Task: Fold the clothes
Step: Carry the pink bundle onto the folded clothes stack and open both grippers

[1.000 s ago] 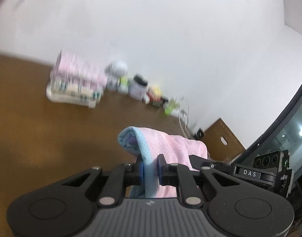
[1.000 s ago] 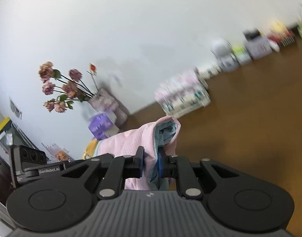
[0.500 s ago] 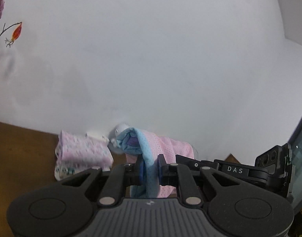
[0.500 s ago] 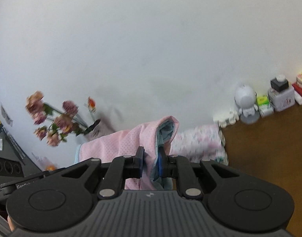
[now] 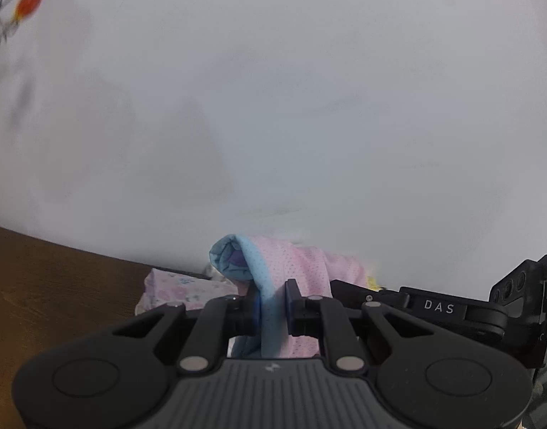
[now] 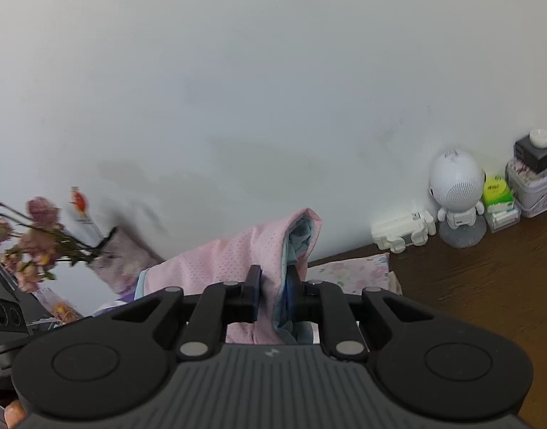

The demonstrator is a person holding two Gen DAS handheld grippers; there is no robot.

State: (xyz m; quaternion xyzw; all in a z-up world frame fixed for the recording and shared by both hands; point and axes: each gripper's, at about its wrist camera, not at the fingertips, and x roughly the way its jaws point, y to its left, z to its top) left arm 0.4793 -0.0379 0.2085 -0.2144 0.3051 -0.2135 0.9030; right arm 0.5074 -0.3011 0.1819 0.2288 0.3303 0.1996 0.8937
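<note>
Both grippers, left (image 5: 272, 309) and right (image 6: 275, 295), are swinging the garment (image 5: 294, 268) higher off the surface (image 6: 487, 271), fingers clamped on its corners, probably shaking it out for folding.

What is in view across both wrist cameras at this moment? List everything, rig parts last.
pink mesh garment: 1, pink with light blue lining, held up between both grippers
folded floral cloth: 1, white and pink, on the table by the wall
table: 1, brown wood
dried flowers: 1 bunch, faded pink, far left
robot-shaped speaker: 1, white, against the wall
tissue pack: 1, green and white
tin: 1, floral, black box on top
left gripper: 1, black, shut on garment
right gripper: 1, black, shut on garment
</note>
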